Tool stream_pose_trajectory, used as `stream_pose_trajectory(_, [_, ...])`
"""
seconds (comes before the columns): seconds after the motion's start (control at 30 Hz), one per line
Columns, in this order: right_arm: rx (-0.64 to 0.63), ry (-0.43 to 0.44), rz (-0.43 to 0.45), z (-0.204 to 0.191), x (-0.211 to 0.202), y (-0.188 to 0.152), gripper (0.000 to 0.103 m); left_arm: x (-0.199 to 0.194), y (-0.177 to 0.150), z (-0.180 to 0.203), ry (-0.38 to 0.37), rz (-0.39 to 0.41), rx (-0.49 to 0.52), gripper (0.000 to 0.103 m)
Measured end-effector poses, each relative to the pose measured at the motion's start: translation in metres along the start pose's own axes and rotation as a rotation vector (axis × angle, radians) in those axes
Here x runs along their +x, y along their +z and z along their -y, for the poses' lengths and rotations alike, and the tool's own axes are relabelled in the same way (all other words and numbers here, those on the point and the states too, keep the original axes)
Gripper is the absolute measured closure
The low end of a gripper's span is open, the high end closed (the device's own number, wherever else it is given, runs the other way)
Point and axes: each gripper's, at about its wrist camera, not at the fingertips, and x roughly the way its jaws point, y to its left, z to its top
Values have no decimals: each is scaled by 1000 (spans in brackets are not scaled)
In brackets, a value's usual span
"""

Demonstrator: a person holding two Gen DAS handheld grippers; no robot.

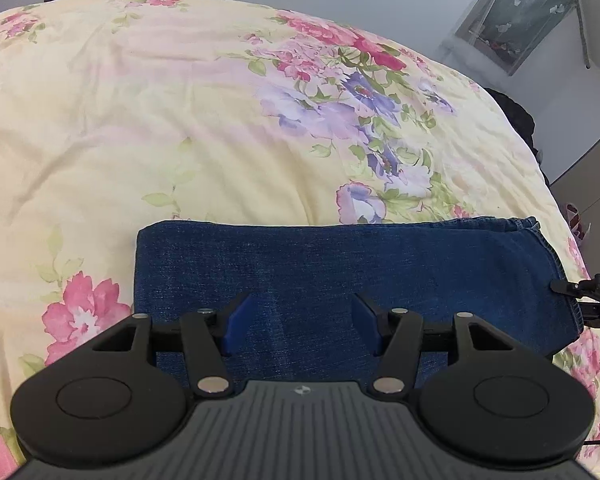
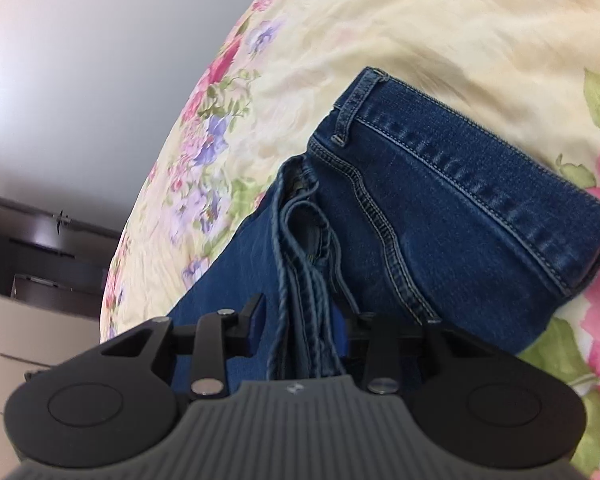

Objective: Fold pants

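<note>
Jeans (image 1: 340,276) are lying folded on the floral bedspread (image 1: 140,120); my left gripper (image 1: 298,322) is hovering open above them, my right gripper (image 2: 300,324) is clamping their stacked edges at three o'clock.

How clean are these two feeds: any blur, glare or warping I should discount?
Left wrist view: sharp and evenly lit, though fisheye bulges the floral bedspread into a dome; folded jeans crisp under the open left gripper. Right wrist view: bedspread edge smeared, a bright glare patch on the wall at far left, jeans hems between the right gripper fingers slightly soft.
</note>
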Motion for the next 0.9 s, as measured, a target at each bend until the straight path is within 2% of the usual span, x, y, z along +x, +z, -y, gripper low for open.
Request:
stream_pose_trajectory(0.1, [32,-31,20,1,8,-3,83,-5,0,-10,21,7,-3,37])
stream_pose_trajectory(0.13, [31,-54,28,-1,6,-5,89,-8,-1,-14,34,16,-7,37])
stream_pose_trajectory(0.2, [-12,-92,47,-14,2,-7,93,-14,-1,-22,60,33,-12,37])
stream_pose_trajectory(0.27, [-104,-142,68,-38,-3,-10,97,-21,-1,-32,92,54,-18,37])
stream_pose_trajectory(0.4, [-384,-229,133,-119,-13,-19,98,-32,-4,-45,133,89,-28,42])
stream_pose_trajectory(0.53, [-634,-278,193,-201,-33,-26,99,-38,-7,-51,106,120,-57,52])
stream_pose_trajectory(0.63, [-739,-319,233,-234,-57,-21,99,-38,-6,-47,85,146,-50,57])
stream_pose_trajectory(0.77, [-796,-412,296,-224,-77,-1,99,-27,-5,-33,59,156,-4,59])
stream_pose_trajectory(0.8, [-792,-448,290,-210,-73,6,99,-20,-6,-29,58,149,9,59])
stream_pose_trajectory(0.9, [-662,-595,203,-133,-30,24,99,5,-10,-20,77,109,34,66])
